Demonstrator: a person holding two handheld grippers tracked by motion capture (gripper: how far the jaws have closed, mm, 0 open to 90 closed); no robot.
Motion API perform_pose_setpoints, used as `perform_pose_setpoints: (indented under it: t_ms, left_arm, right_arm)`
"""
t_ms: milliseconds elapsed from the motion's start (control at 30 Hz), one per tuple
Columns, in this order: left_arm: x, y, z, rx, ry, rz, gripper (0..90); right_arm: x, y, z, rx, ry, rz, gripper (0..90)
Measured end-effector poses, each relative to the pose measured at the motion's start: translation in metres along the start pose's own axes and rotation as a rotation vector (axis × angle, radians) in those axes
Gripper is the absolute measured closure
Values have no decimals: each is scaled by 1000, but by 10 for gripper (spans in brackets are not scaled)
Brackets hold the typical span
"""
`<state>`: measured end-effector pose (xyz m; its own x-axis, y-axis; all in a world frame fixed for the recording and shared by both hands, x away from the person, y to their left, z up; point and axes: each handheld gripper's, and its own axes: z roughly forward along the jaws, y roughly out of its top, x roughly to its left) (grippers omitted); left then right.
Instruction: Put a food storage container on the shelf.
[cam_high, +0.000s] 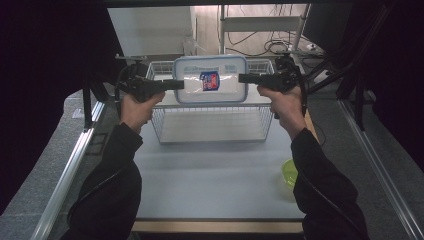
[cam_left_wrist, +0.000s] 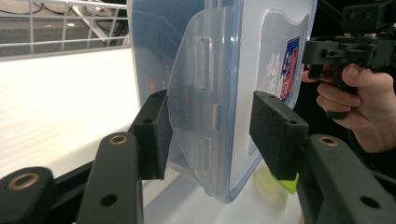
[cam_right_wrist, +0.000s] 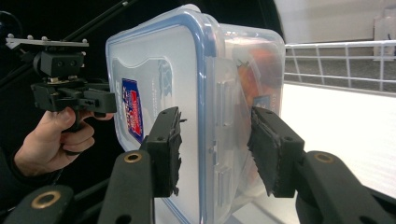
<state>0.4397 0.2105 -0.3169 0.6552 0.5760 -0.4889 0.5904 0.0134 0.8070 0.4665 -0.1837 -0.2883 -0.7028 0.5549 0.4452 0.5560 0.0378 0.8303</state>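
Observation:
A clear plastic food container (cam_high: 210, 80) with a blue-rimmed lid and a red and blue label hangs in the air over the white wire basket (cam_high: 215, 125). My left gripper (cam_high: 177, 84) clamps its left end and my right gripper (cam_high: 245, 78) clamps its right end. In the left gripper view the pads sit on either side of the container's (cam_left_wrist: 224, 70) side latch, left gripper (cam_left_wrist: 210, 135) shut on it. The right gripper (cam_right_wrist: 219, 149) grips the container's (cam_right_wrist: 187, 84) opposite latch side the same way. Something orange shows dimly inside the container.
The wire basket stands at the back middle of the grey table (cam_high: 210, 185). A yellow-green bowl (cam_high: 289, 172) sits at the table's right edge beside the right sleeve. Metal rails run along both sides, and shelving with cables stands behind the basket.

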Motion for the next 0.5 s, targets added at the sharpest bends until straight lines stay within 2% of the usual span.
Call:
perform_pose_setpoints:
  t_ms: [267,500]
  left_arm:
    - [10,-3,9,12,7,-34,493]
    - [9,-4,11,11,24,-15,489]
  right_arm:
    - [-13,-1,9,4,-19,12,536]
    - [-18,-4,12,15,-17,27,529]
